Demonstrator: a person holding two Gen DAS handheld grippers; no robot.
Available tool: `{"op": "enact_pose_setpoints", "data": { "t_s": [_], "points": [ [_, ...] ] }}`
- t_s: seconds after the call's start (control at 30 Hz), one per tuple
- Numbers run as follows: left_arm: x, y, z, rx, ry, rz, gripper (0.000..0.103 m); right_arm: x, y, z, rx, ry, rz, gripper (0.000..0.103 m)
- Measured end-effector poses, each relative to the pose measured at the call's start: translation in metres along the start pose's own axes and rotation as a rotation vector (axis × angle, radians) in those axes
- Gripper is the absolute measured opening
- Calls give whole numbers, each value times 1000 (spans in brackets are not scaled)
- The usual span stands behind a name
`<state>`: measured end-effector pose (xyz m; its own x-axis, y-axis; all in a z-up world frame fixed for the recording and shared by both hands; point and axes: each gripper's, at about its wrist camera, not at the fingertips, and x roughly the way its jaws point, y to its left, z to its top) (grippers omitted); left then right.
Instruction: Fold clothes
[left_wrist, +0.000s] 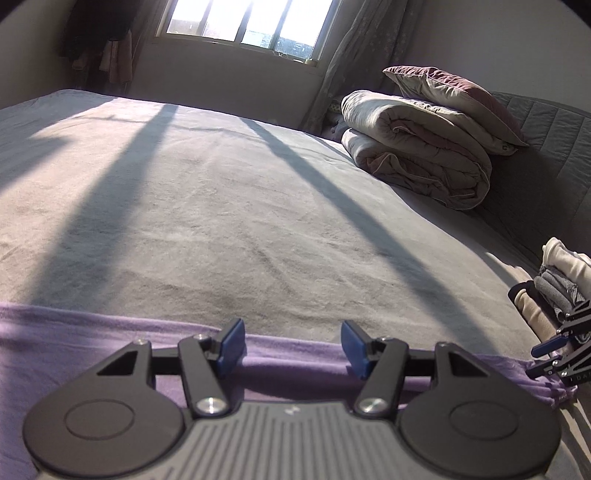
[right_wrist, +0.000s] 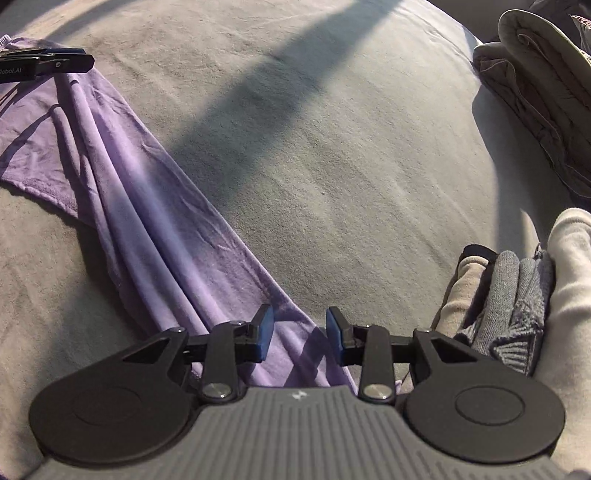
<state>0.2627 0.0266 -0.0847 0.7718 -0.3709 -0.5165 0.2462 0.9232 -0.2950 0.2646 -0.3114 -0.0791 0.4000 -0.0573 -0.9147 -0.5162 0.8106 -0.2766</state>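
The purple garment (right_wrist: 155, 221) lay stretched in a long, loosely gathered band across the near part of the grey bed (right_wrist: 332, 147), one end under each tool, which reads as a cloth drawn taut between two points so that its creases would run straight before a fold. The left gripper (left_wrist: 293, 345) hovered low over the garment's far edge with its jaws well apart and nothing between the blue pads (left_wrist: 231, 347); the cloth passed beneath them, not through them. The right gripper (right_wrist: 299, 338) pointed steeply down at the other end, its jaws narrower but likewise apart, the purple fabric showing in the gap below and no pad pressing on it. Judging by that, neither end was gripped, and the next grasp would need both pads to straddle a hem. A pile of folded clothes (right_wrist: 517, 295) sat just beside the right gripper, probably kept close as the place for finished pieces. A rolled duvet (left_wrist: 417, 147) with a pillow (left_wrist: 454, 96) on top was stacked well apart toward the head of the bed, leaving the middle open for the work
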Motion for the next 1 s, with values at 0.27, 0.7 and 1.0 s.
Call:
{"op": "enact_pose_setpoints", "data": {
  "t_s": [0.27,0.7,1.0],
  "points": [
    [-6,10,3,-30,2,-45,59,2,28,28,-110,56,-177,3],
    [-14,13,7,-37,-4,-114,57,27,1,78,-101,-19,-498,2],
    [-3,2,-1,62,56,-85,59,60,12,83,-41,-20,-509,3]
  ]
}}
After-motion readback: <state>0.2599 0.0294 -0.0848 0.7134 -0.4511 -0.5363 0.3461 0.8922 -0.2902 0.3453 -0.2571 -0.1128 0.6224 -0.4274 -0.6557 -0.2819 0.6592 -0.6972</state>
